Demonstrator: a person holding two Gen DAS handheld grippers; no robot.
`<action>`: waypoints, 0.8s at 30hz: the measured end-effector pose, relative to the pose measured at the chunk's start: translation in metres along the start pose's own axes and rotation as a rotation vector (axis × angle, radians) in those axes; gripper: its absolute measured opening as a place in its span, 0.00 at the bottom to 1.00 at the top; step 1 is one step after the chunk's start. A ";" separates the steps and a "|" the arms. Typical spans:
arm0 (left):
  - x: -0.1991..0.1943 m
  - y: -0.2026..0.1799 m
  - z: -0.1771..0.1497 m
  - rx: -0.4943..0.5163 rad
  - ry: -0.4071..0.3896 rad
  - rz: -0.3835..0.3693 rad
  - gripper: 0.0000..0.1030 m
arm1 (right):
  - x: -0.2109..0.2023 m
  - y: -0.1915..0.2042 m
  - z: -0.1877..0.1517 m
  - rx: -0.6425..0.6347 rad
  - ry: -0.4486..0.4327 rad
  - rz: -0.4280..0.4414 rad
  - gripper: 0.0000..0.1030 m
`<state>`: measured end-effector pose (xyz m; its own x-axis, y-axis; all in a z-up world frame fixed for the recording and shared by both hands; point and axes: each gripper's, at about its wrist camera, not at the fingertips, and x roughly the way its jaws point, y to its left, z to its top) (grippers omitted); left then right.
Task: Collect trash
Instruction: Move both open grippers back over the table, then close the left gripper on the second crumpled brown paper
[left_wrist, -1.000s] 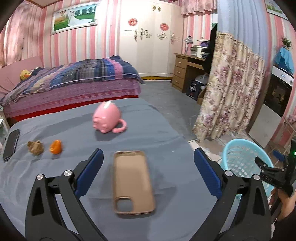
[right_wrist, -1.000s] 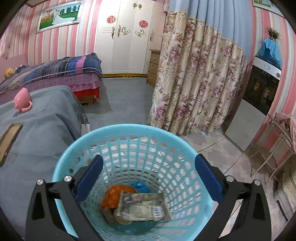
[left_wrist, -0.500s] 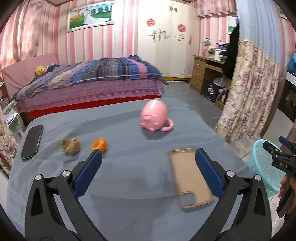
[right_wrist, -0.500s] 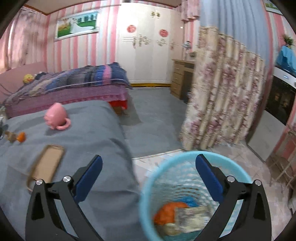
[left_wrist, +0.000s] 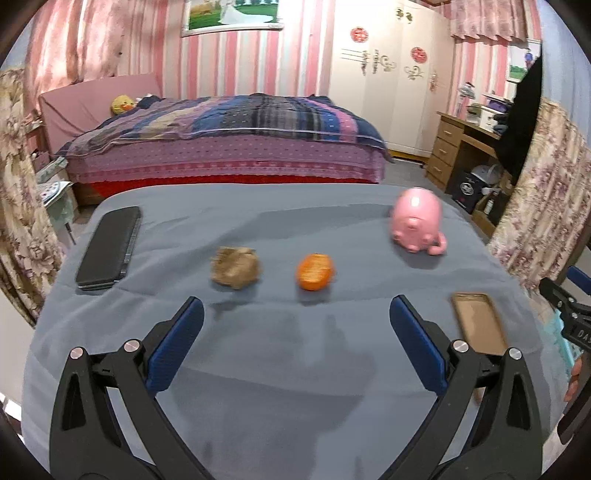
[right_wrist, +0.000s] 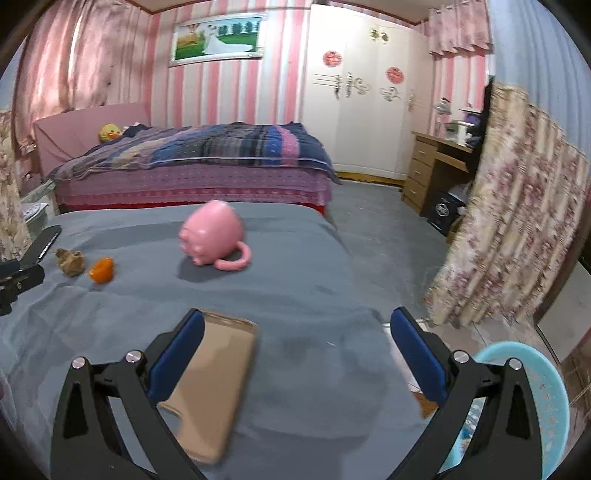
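On the grey cloth surface (left_wrist: 295, 369) lie a crumpled brown wad (left_wrist: 235, 272) and an orange piece of peel (left_wrist: 314, 271), side by side. My left gripper (left_wrist: 295, 332) stands open just short of them, nothing between its fingers. In the right wrist view the same brown wad (right_wrist: 70, 261) and orange peel (right_wrist: 101, 270) sit far left. My right gripper (right_wrist: 295, 343) is open and empty above the cloth's near edge, beside a tan phone case (right_wrist: 214, 384). The light-blue basket (right_wrist: 546, 402) shows at lower right, partly behind a finger.
A pink pig-shaped mug (left_wrist: 417, 225) lies on its side at the right of the cloth. A black phone (left_wrist: 110, 247) rests at the left edge, the tan phone case (left_wrist: 478, 326) at the right. A bed, wardrobe, desk and floral curtain (right_wrist: 517, 206) stand beyond.
The left gripper swung left, from over the phone case to facing the wad and peel. The right gripper lifted away from the basket and turned toward the cloth.
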<state>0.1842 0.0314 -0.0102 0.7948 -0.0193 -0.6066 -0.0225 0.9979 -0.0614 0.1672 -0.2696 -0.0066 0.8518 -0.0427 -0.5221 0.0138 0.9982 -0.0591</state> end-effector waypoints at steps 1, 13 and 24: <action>0.001 0.005 0.000 -0.008 0.002 0.010 0.95 | 0.004 0.009 0.003 -0.005 -0.001 0.014 0.95; 0.020 0.087 0.006 -0.126 0.037 0.127 0.95 | 0.041 0.064 0.031 -0.019 0.007 0.066 0.95; 0.062 0.078 0.000 -0.095 0.081 0.086 0.94 | 0.075 0.090 0.014 -0.114 0.091 0.070 0.96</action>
<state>0.2314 0.1084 -0.0528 0.7363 0.0567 -0.6743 -0.1484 0.9858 -0.0791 0.2399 -0.1822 -0.0395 0.7974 0.0179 -0.6032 -0.1077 0.9877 -0.1131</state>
